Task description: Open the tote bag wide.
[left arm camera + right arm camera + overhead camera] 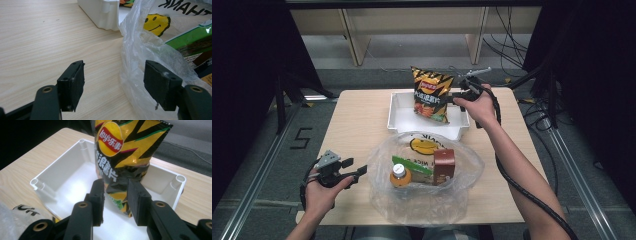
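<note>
Over the far tray: right gripper (115,200) pinches the lower part of the chip bag (125,157), jaws clenched on it, keeping it upright so its bottom drops into the white tray (62,165).
Near left: left gripper (113,86) rests released, jaws wide, beside the plastic bag (140,50), likely to steady it.
Near middle: plastic bag holds a bottle (400,175) and a brown carton (444,165), apparently waiting their turn.
Underneath: table (357,125).
</note>
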Motion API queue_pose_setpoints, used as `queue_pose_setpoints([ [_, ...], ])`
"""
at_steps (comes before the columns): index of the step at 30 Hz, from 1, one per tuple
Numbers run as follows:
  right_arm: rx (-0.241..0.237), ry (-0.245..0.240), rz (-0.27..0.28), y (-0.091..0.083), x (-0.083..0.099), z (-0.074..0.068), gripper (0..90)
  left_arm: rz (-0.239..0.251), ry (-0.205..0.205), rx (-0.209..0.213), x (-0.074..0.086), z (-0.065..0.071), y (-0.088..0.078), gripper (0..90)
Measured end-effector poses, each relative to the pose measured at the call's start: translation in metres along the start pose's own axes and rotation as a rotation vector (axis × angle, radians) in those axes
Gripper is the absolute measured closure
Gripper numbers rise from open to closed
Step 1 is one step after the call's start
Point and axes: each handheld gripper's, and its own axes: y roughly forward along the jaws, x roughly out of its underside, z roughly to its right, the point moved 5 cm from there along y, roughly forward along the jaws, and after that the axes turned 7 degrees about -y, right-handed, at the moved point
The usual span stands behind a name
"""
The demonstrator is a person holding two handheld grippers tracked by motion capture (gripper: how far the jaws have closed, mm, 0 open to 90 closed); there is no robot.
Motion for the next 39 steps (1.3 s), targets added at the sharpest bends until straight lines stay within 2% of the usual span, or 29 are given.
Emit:
queue_pose_setpoints([
  [2,0.0,-0.006,0.002,-0.001,0.001,-0.003,69.6,-0.001,0.0,0.0,0.0,0.0,0.0,32.7],
  [3,-0.006,0.009,-0.007,-0.003,0.001,-0.005,70.6,-0.001,0.0,-0.001,0.0,0.001,0.0,32.7],
  [5,0.001,-0.007,-0.007,-0.006,0.001,-0.005,72.4,-0.001,0.003,0.001,0.0,0.001,0.0,32.7],
  [8,-0.007,-0.005,-0.022,-0.01,0.002,-0.009,74.5,-0.001,0.003,0.0,0.0,0.001,0.0,32.7],
  [11,-0.014,-0.031,-0.031,-0.014,0.003,-0.011,76.0,-0.002,-0.005,0.005,0.0,0.001,0.0,32.7],
  [12,-0.019,-0.025,-0.012,-0.015,0.003,-0.013,76.5,-0.001,-0.001,0.002,0.0,0.002,0.0,32.7],
  [13,-0.01,-0.047,-0.005,-0.015,0.002,-0.012,77.0,0.0,0.001,0.003,-0.001,0.002,0.0,32.7],
  [14,-0.019,-0.038,-0.005,-0.016,0.003,-0.015,77.2,0.001,0.002,0.003,-0.001,0.002,0.0,32.7],
  [15,-0.02,-0.062,-0.001,-0.016,0.003,-0.014,77.5,0.001,0.002,0.001,-0.001,0.002,0.0,32.7],
  [16,-0.027,-0.081,-0.013,-0.018,0.003,-0.015,77.9,0.0,0.001,0.001,-0.001,0.002,0.0,32.7],
  [18,-0.035,-0.072,-0.034,-0.021,0.005,-0.019,78.2,0.0,0.003,0.0,-0.001,0.002,0.0,32.7],
  [19,-0.04,-0.068,-0.024,-0.021,0.005,-0.021,78.4,0.0,0.004,0.001,-0.001,0.002,0.0,32.7],
  [20,-0.049,-0.09,-0.044,-0.023,0.005,-0.021,78.5,0.0,0.005,0.001,-0.001,0.003,0.0,32.7],
  [22,-0.068,-0.091,-0.052,-0.025,0.007,-0.026,78.6,0.0,0.002,0.003,0.0,0.003,0.001,32.7],
  [23,-0.056,-0.111,-0.05,-0.025,0.007,-0.025,78.6,0.001,-0.007,0.0,0.0,0.003,0.001,32.8],
  [24,-0.069,-0.118,-0.038,-0.024,0.007,-0.027,78.6,0.0,-0.001,0.002,0.0,0.003,0.001,32.7],
  [25,-0.077,-0.1,-0.068,-0.027,0.008,-0.03,78.6,-0.002,0.005,0.002,0.0,0.003,0.001,32.7],
  [28,-0.096,-0.138,-0.065,-0.027,0.009,-0.034,78.5,-0.004,0.006,0.003,0.0,0.004,0.001,32.7],
  [31,-0.103,-0.137,-0.071,-0.028,0.01,-0.04,78.5,-0.004,0.006,0.004,0.0,0.004,0.002,32.7],
  [32,-0.112,-0.136,-0.09,-0.029,0.01,-0.042,78.4,-0.005,0.005,0.003,0.001,0.004,0.002,32.7],
  [34,-0.11,-0.156,-0.086,-0.03,0.01,-0.045,78.2,-0.008,0.005,0.005,0.001,0.004,0.002,32.7],
  [35,-0.133,-0.164,-0.096,-0.031,0.009,-0.048,78.0,-0.008,0.001,0.003,0.001,0.004,0.002,32.7],
  [36,-0.133,-0.148,-0.106,-0.033,0.01,-0.051,77.8,-0.009,0.007,0.008,0.001,0.004,0.003,32.7],
  [37,-0.122,-0.167,-0.098,-0.033,0.009,-0.052,77.8,-0.008,0.01,0.008,0.001,0.005,0.003,32.7],
  [39,-0.146,-0.141,-0.128,-0.036,0.009,-0.059,77.4,-0.011,0.013,0.006,0.001,0.005,0.003,32.7],
])
